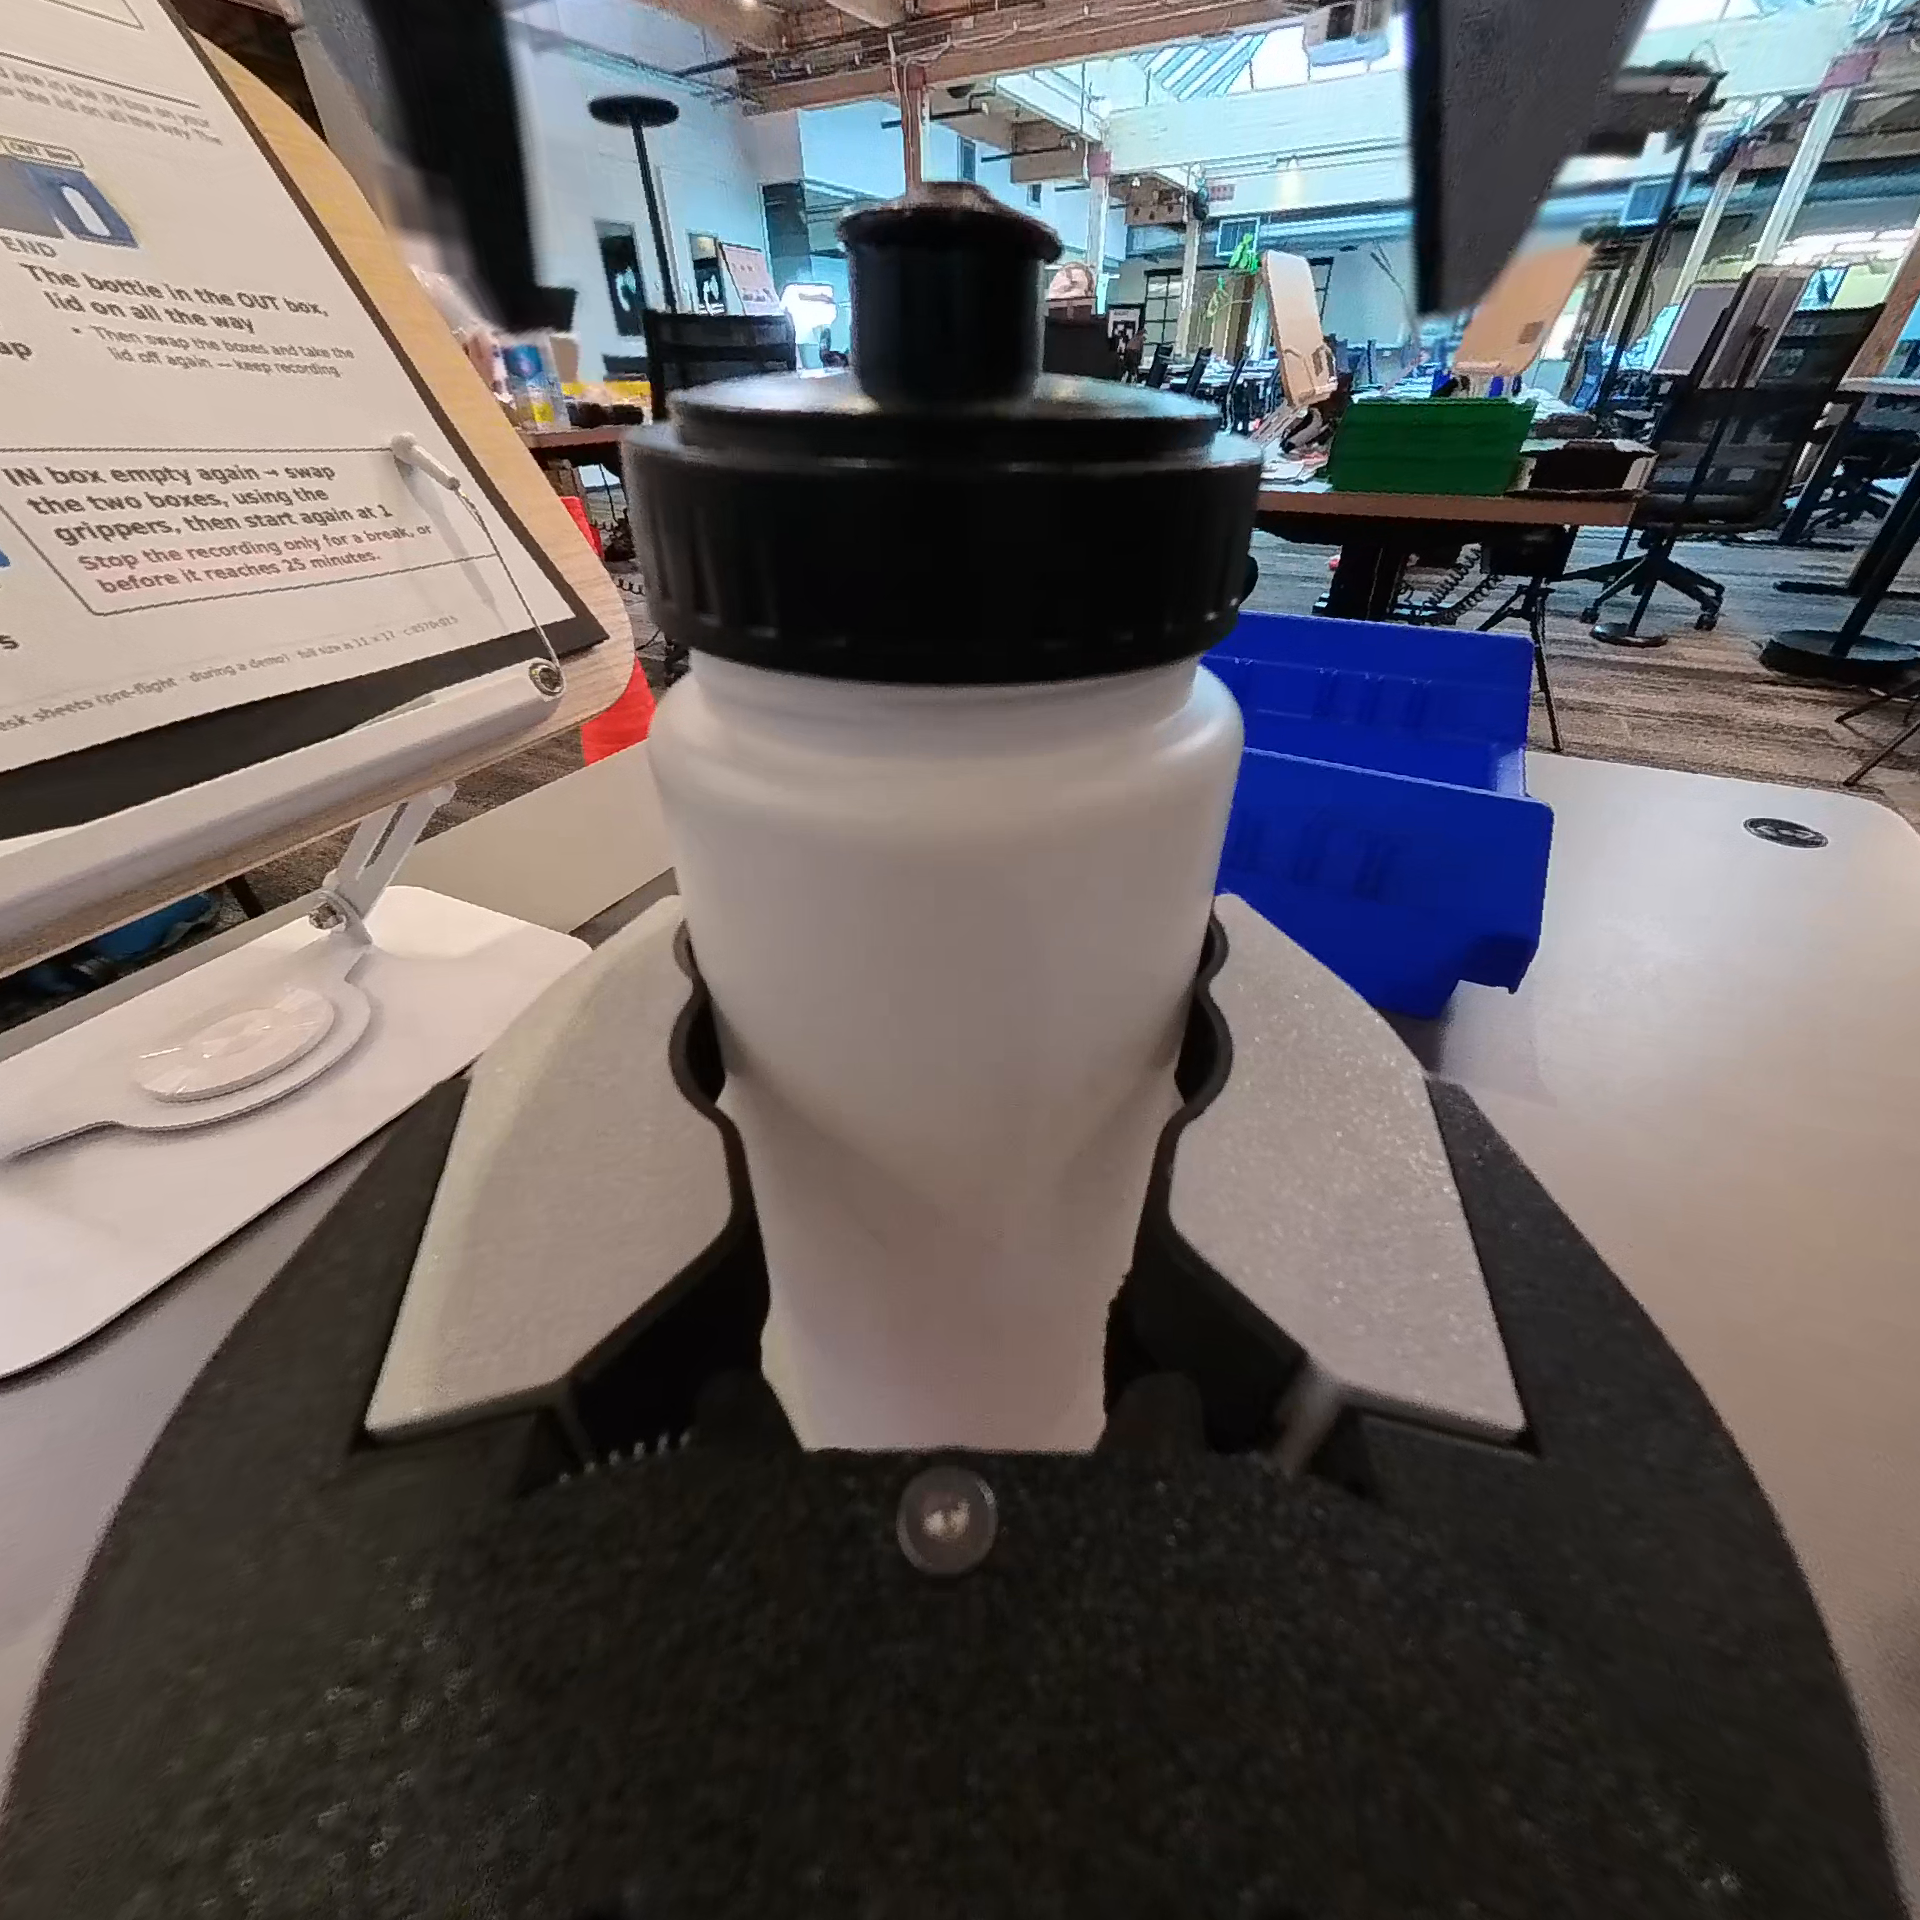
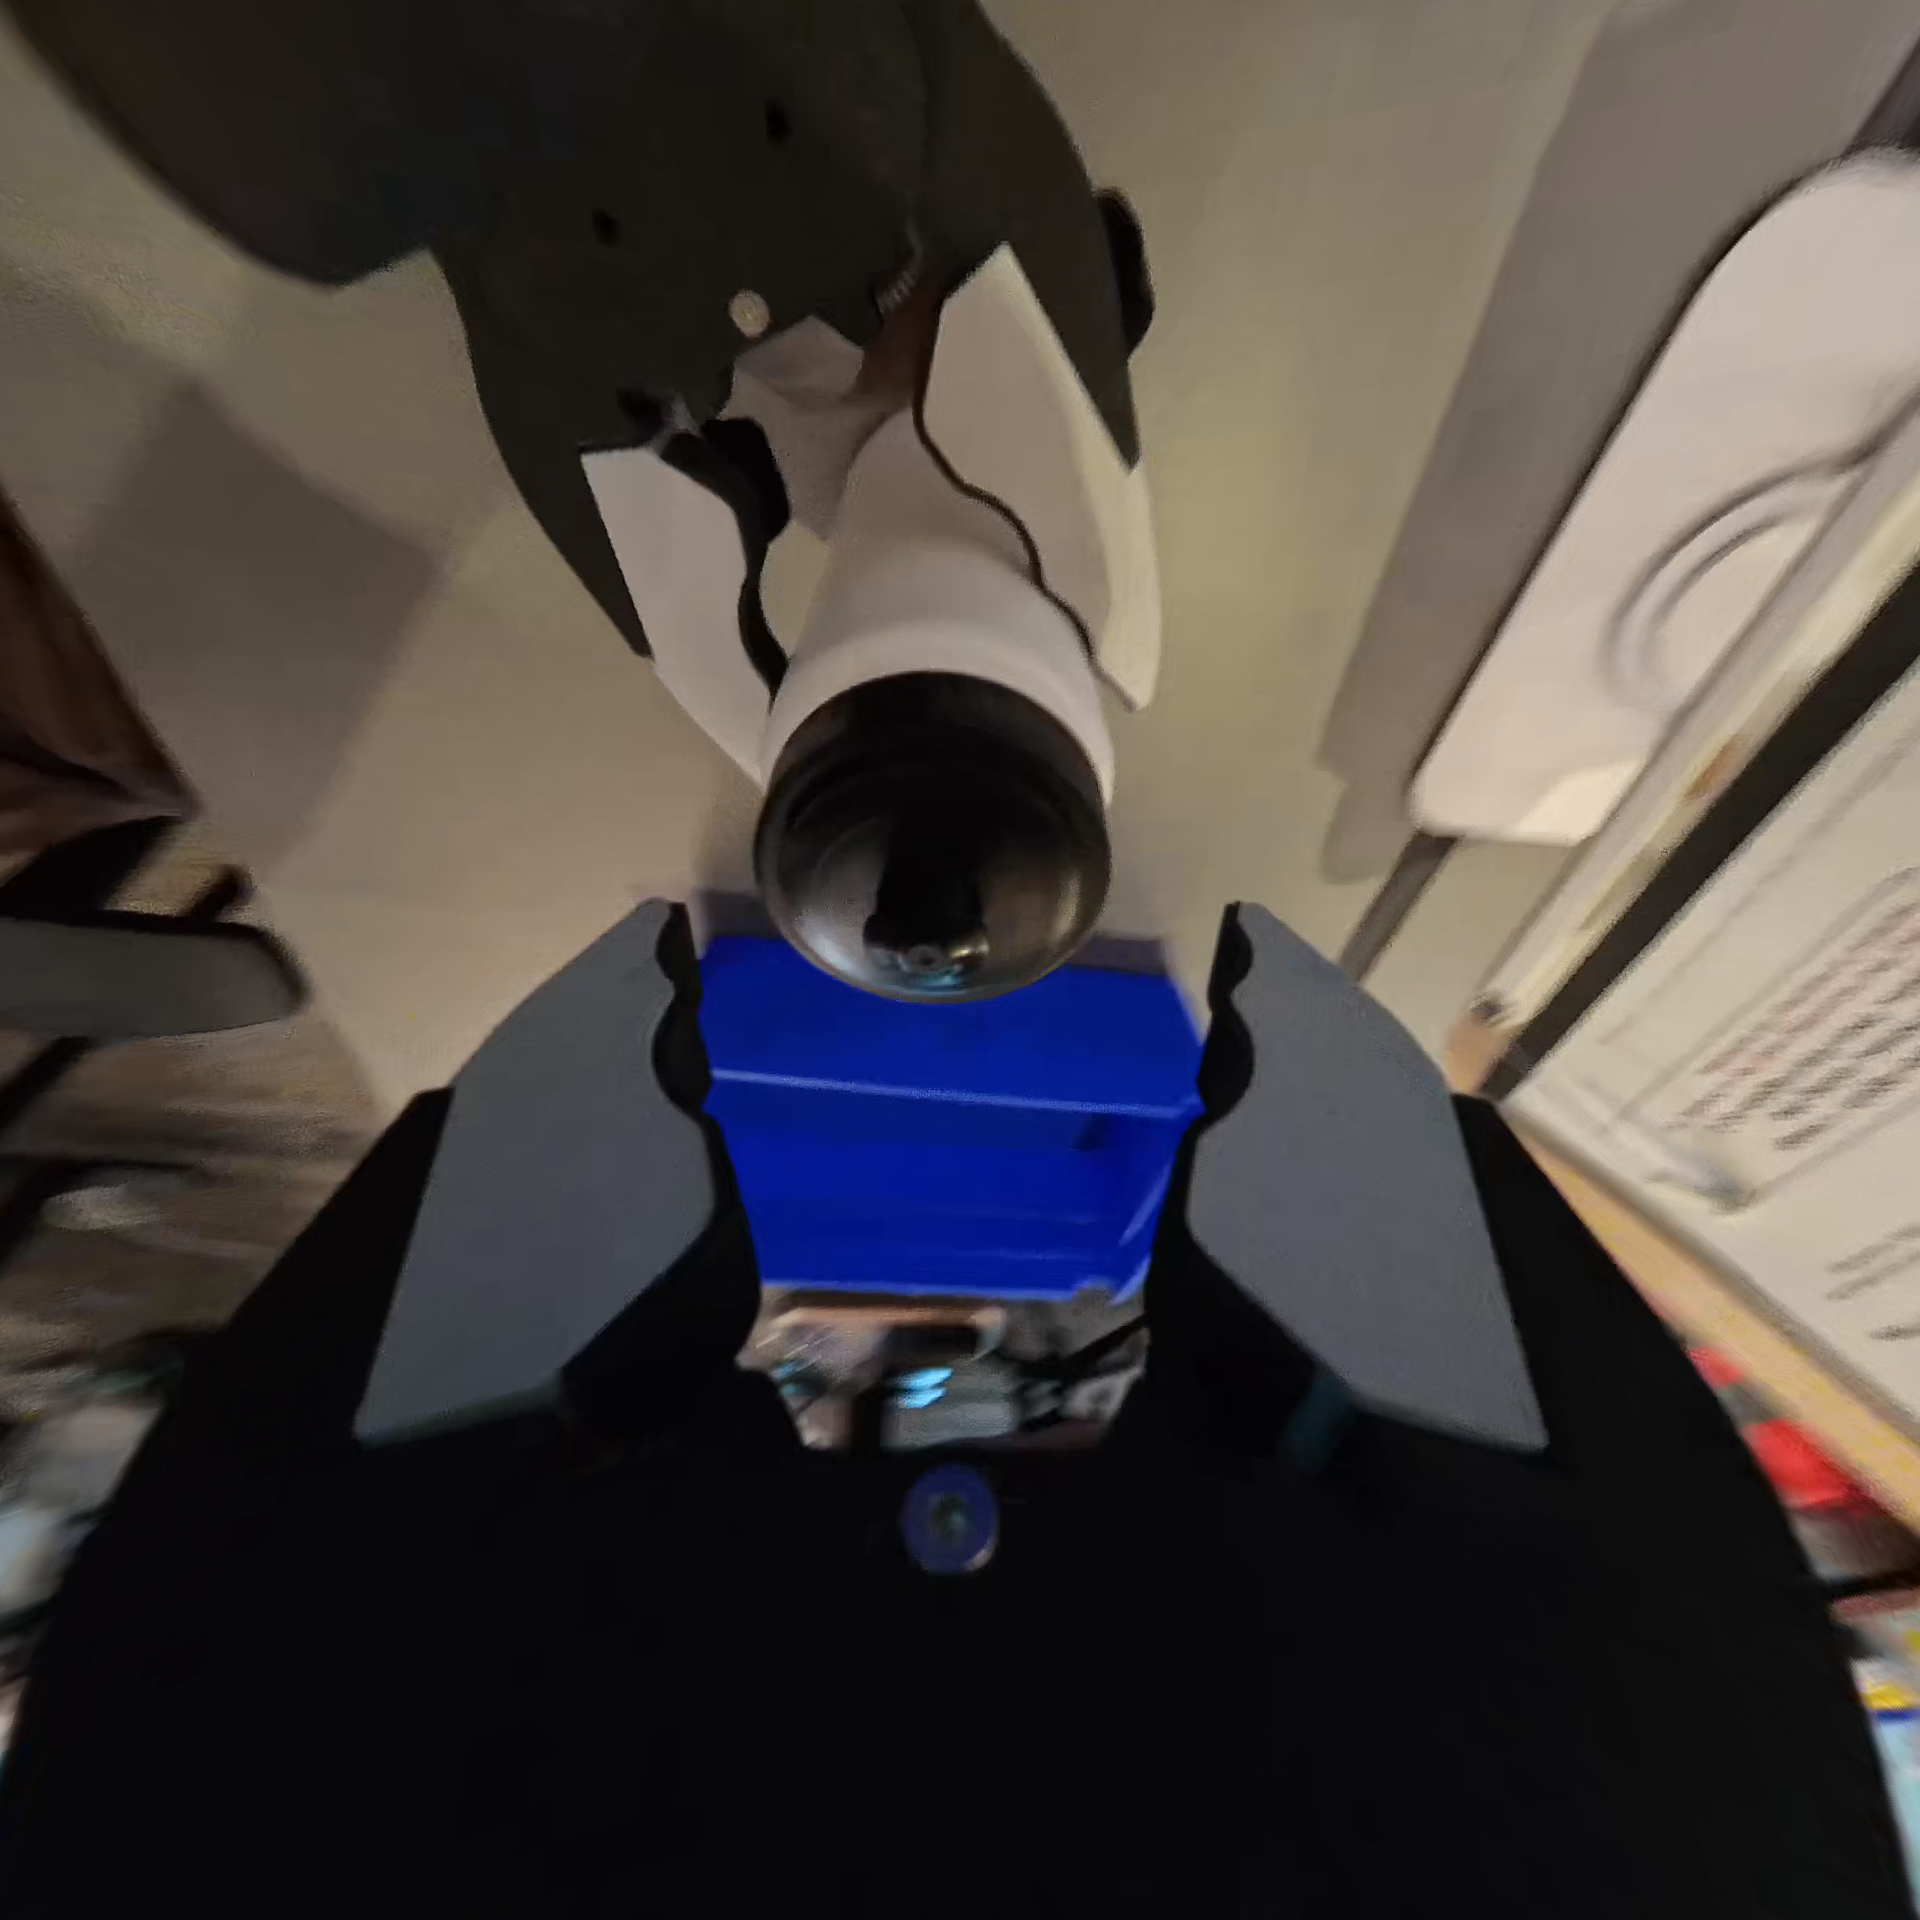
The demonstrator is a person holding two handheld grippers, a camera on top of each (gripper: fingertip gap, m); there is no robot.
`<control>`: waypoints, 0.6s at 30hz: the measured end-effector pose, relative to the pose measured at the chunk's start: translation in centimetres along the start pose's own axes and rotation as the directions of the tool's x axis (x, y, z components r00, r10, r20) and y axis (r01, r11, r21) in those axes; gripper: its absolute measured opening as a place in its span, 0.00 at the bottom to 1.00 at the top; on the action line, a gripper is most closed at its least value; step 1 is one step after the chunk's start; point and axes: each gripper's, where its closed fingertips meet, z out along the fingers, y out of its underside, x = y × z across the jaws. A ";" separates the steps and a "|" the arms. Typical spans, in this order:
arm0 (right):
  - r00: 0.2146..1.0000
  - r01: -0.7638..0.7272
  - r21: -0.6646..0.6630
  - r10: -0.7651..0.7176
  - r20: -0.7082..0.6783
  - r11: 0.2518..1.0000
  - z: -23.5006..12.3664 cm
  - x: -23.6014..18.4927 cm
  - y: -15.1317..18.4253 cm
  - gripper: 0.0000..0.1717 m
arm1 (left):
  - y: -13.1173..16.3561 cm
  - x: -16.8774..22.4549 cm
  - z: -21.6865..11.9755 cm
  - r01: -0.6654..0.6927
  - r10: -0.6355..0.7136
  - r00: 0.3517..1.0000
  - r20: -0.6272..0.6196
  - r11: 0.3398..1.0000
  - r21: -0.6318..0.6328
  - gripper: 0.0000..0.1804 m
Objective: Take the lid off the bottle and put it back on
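Left claw [image 1: 945, 997] clamps the white bottle [image 1: 945, 935] upright at frame centre, above the desk [image 1: 1714, 1039]; black lid [image 1: 940, 540] seated on its neck; right claw [image 2: 951, 977] spread and empty, poised above the lid; whether removal is pending or refitting complete cannot be told.

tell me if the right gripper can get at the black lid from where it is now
Probably yes. The right gripper is open just short of the black lid, nothing lies between them, and the left gripper holds the white bottle lower down.
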 end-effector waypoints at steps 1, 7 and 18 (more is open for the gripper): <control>0.995 0.084 0.060 -0.080 -0.053 0.995 -0.4 0.2 -0.6 0.53 | 0.0 0.0 0.0 0.000 0.000 1.000 0.000 1.000 0.000 0.48; 0.957 0.265 0.193 -0.234 -0.172 0.945 0.7 -0.4 -1.1 0.50 | 0.0 0.0 0.0 0.003 -0.003 1.000 -0.004 1.000 0.000 0.48; 0.998 0.067 0.163 -0.062 -0.032 0.984 1.8 -0.6 -0.7 0.41 | 0.0 0.3 0.0 -0.007 0.007 1.000 -0.006 1.000 -0.006 0.48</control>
